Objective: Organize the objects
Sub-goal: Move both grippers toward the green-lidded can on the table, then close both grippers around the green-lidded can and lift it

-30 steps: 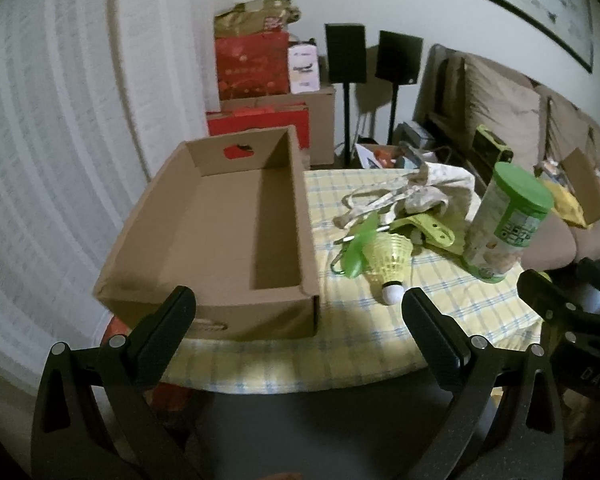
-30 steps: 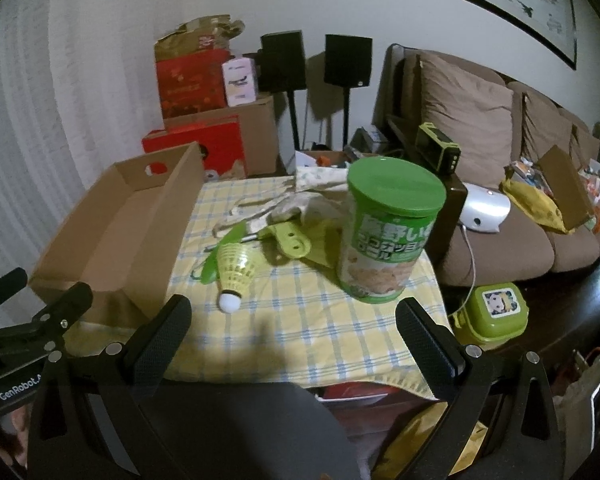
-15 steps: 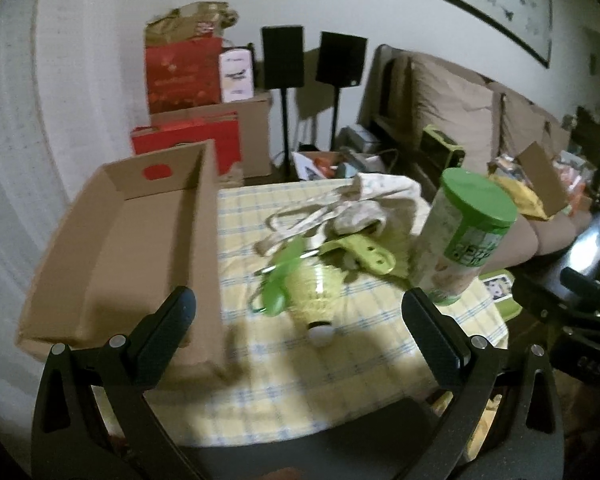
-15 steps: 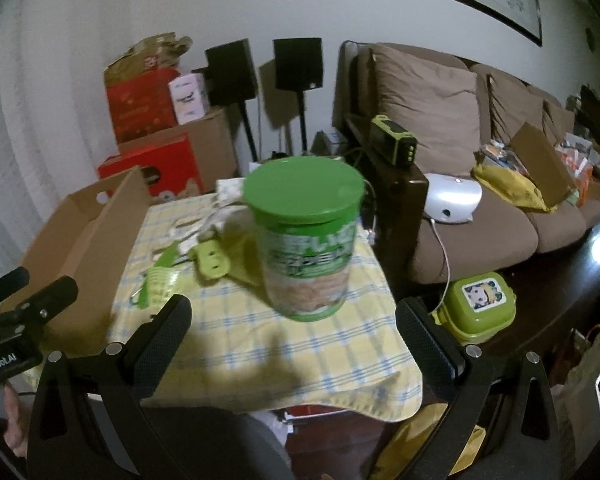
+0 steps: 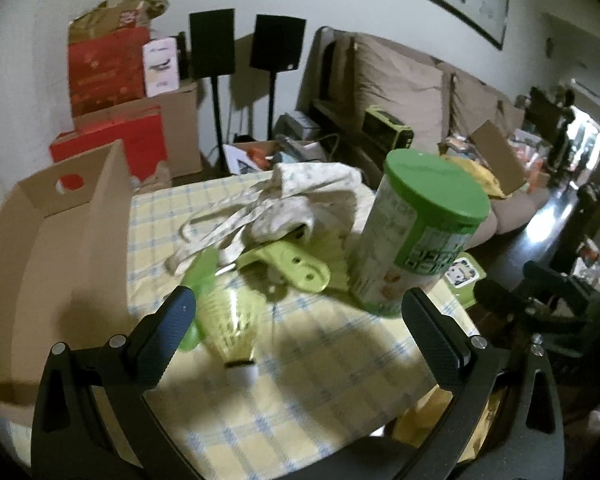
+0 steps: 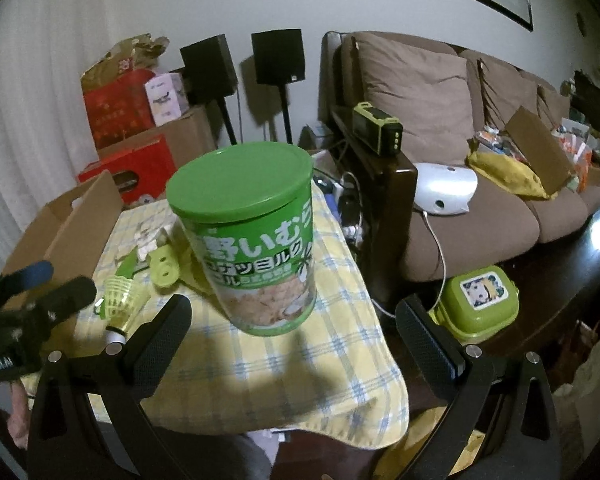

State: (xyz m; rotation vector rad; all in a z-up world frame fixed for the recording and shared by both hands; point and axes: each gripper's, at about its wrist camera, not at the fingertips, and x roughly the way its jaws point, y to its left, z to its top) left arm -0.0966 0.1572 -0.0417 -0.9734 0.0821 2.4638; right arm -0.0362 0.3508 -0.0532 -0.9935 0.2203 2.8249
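Both grippers have swung right and closed in on the table since a second ago: the green-lidded canister (image 6: 256, 240) now fills the middle of the right wrist view, and the shuttlecock (image 5: 230, 332) sits low between the left fingers.

Nearest the canister, the right gripper (image 6: 292, 332) stands wide open and empty, its fingers flanking the can's base without touching. I judge the step is grasping the can: push forward until the pads sit level on the wall below the lid, then close squarely, since the smooth round side could twist out. The can stands close to the tablecloth's (image 6: 340, 360) draped right edge, so any nudge rightward risks a fall; lift straight up first.

Left of the canister, the left gripper (image 5: 300, 328) is equally spread and holds nothing, hovering over the shuttlecock. Beyond that lie a green clip (image 5: 296, 268) and a crumpled cloth bag (image 5: 300, 196), touching each other.

Farther left, the cardboard box (image 5: 52, 248) stands open, with clear room above its wall for carrying things in.
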